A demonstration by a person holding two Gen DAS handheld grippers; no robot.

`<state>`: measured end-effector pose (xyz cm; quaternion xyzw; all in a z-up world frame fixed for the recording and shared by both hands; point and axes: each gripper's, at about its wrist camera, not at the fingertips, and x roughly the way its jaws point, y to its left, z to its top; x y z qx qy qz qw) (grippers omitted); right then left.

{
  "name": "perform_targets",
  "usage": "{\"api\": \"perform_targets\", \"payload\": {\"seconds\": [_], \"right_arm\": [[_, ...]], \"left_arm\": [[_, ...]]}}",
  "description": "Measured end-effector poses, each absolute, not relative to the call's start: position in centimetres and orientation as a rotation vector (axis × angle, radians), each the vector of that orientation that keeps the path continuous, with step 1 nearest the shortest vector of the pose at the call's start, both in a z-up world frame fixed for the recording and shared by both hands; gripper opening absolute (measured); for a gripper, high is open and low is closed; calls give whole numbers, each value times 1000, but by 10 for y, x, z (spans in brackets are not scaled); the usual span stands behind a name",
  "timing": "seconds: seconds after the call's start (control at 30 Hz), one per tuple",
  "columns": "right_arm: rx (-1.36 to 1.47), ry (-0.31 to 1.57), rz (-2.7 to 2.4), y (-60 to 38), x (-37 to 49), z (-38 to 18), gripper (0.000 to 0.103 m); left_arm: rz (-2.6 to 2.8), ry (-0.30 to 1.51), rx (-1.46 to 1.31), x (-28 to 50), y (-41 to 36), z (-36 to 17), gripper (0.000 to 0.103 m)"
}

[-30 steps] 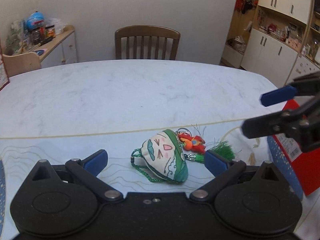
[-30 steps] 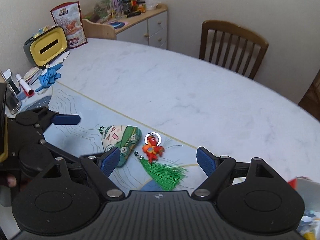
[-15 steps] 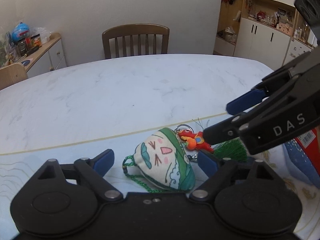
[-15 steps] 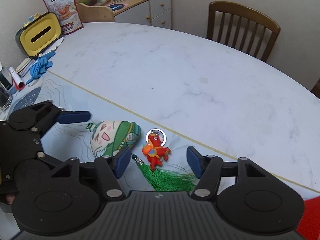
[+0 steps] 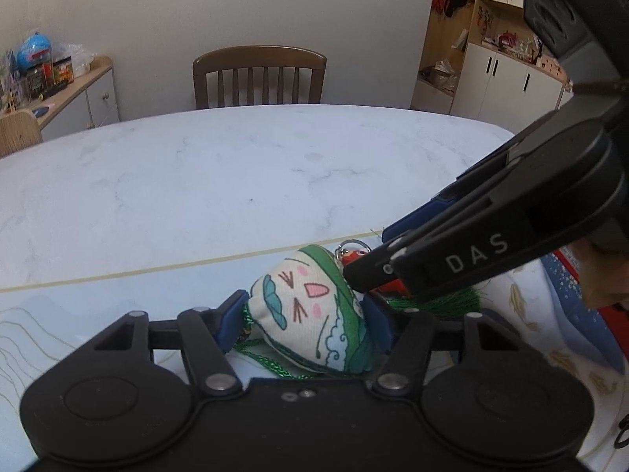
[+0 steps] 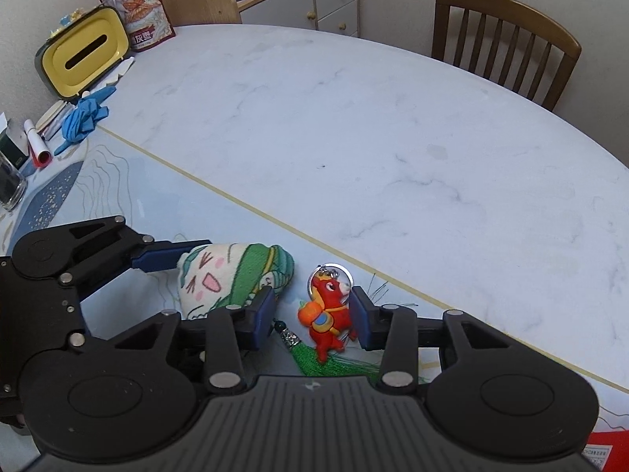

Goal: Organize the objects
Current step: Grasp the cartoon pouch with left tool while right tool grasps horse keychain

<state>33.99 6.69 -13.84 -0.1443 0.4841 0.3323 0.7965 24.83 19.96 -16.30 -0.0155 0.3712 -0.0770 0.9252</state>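
Note:
A cream and green plush pouch [image 5: 310, 314] with a cartoon face lies on the pale blue mat [image 6: 129, 204]. My left gripper [image 5: 304, 322] is shut on it, a blue pad pressing each side; in the right wrist view one of its fingers [image 6: 165, 259] touches the pouch [image 6: 232, 271]. Beside it lies a red horse charm [image 6: 328, 310] with a key ring and a green tassel [image 6: 334, 365]. My right gripper [image 6: 312, 312] straddles the charm, narrowed but open: the right pad touches it and a gap shows at the left pad. In the left wrist view the right gripper [image 5: 367, 253] hides most of the charm.
White marble table [image 6: 354, 137] with a wooden chair [image 6: 507, 39] behind it. At the left edge stand a yellow tissue box [image 6: 84, 53], a snack bag [image 6: 131, 8], blue gloves [image 6: 84, 116] and a glass [image 6: 10, 187]. A red box [image 6: 605, 448] sits at the right.
Both grippers came down and forward onto the mat. The left one closed on the plush pouch. The right one narrowed around the red charm.

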Motion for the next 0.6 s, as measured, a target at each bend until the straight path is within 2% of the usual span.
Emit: {"api": "perform_targets", "payload": {"seconds": [0.47,0.5,0.6], "right_arm": [[-377,1030,684,71,335,-149,33],[-377,1023,689,71,334,-147,29],[-367,1018,671,70,332,-143,25]], "left_arm": [[-167,767,-129,250,211,-166,54],[-167,767,-130,250,211,-165,53],[-179,760,-136,248,211,-161,52]]}}
